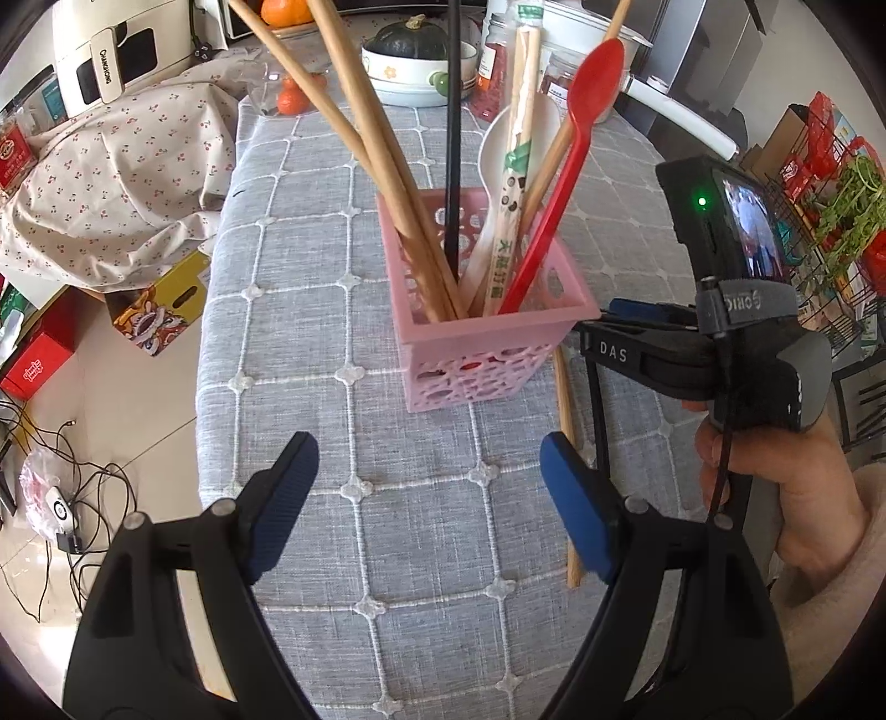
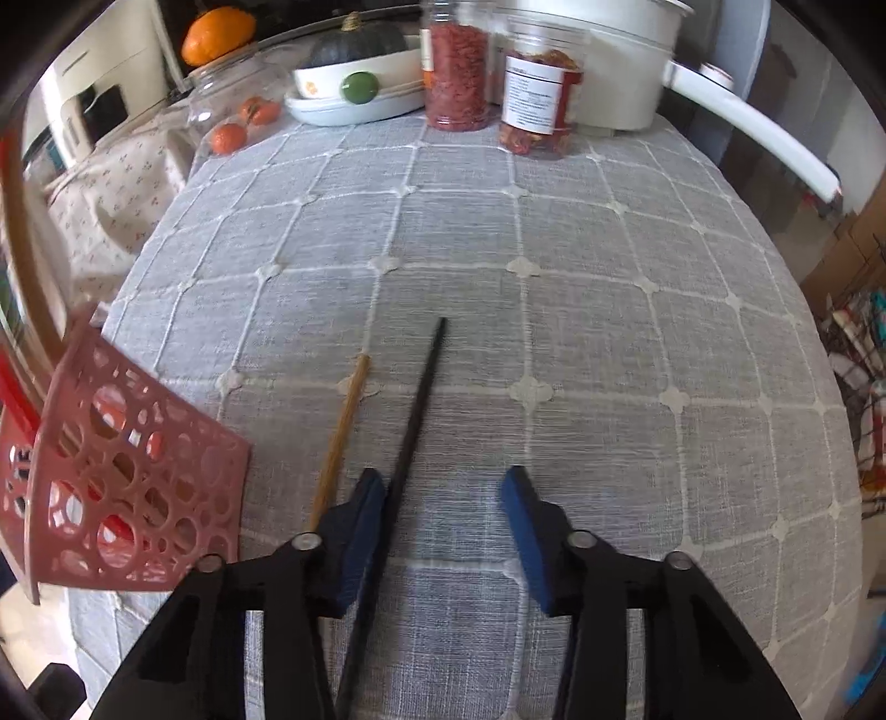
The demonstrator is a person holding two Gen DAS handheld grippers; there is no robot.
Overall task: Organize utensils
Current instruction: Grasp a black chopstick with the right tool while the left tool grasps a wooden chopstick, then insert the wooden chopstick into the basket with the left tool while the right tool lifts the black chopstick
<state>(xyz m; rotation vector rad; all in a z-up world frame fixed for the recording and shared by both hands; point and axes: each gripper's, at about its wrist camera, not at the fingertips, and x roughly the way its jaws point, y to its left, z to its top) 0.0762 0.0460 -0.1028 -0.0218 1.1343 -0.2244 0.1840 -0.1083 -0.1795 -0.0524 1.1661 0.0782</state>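
Chopsticks, one black (image 2: 412, 421) and one wooden (image 2: 342, 437), lay on the desk (image 2: 609, 332) beside the pink basket (image 1: 487, 332); both grippers' jaws gaped empty, and such thin, stiff, light, likely slippery sticks wanted a mid-shaft pinch.

A grey checked cloth covers the table (image 2: 554, 310). At its far edge stand a white dish (image 2: 354, 94) holding a dark green squash (image 2: 360, 39), two jars of red dried food (image 2: 457, 72), a white pot (image 2: 609, 61) and small oranges (image 2: 230, 138). Far left lies a cherry-print cloth (image 1: 122, 183)
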